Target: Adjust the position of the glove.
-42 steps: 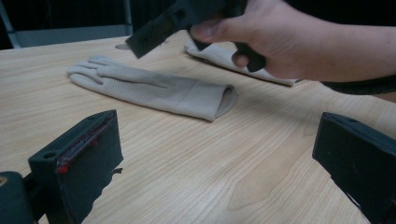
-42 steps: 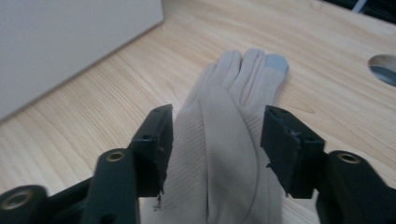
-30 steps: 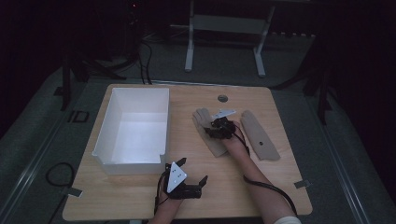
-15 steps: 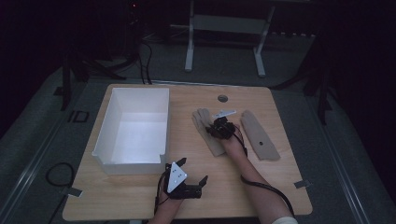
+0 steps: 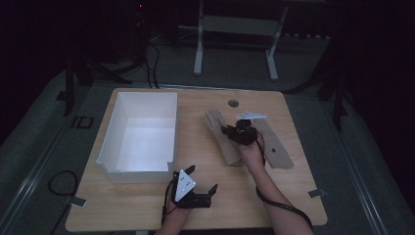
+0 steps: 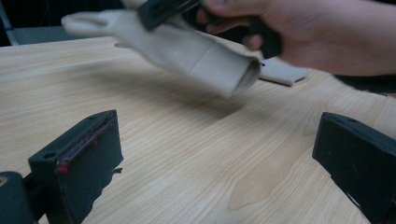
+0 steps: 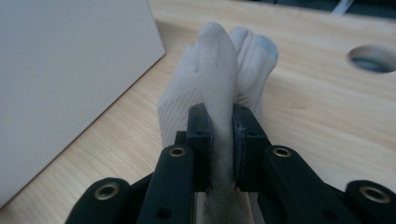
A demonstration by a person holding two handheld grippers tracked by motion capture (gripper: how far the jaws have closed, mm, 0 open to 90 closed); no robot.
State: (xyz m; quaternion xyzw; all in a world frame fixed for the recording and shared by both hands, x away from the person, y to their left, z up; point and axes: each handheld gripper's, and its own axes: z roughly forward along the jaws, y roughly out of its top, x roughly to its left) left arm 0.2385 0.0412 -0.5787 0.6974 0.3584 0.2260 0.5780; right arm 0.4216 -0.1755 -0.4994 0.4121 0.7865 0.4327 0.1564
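Observation:
Two beige gloves lie right of the table's middle. My right gripper (image 5: 231,131) is shut on the left glove (image 5: 219,139). In the right gripper view its jaws pinch a raised fold of that glove (image 7: 219,60), whose fingers point away, and the right gripper (image 7: 222,126) sits just above the tabletop. In the left gripper view the held glove (image 6: 196,51) hangs off the table with its cuff end free. The other glove (image 5: 277,151) lies flat to the right. My left gripper (image 5: 200,180) rests open near the front edge, with nothing between its jaws in its own view (image 6: 219,154).
An empty white box (image 5: 105,149) stands on the left half of the table, and its wall (image 7: 70,70) is close to the held glove. A round hole (image 5: 233,103) sits in the tabletop near the far edge. Metal stand legs rise behind the table.
The right hand has turned and shifted a little to the right, and the glove in its jaws has come up off the table. The left gripper has stayed put.

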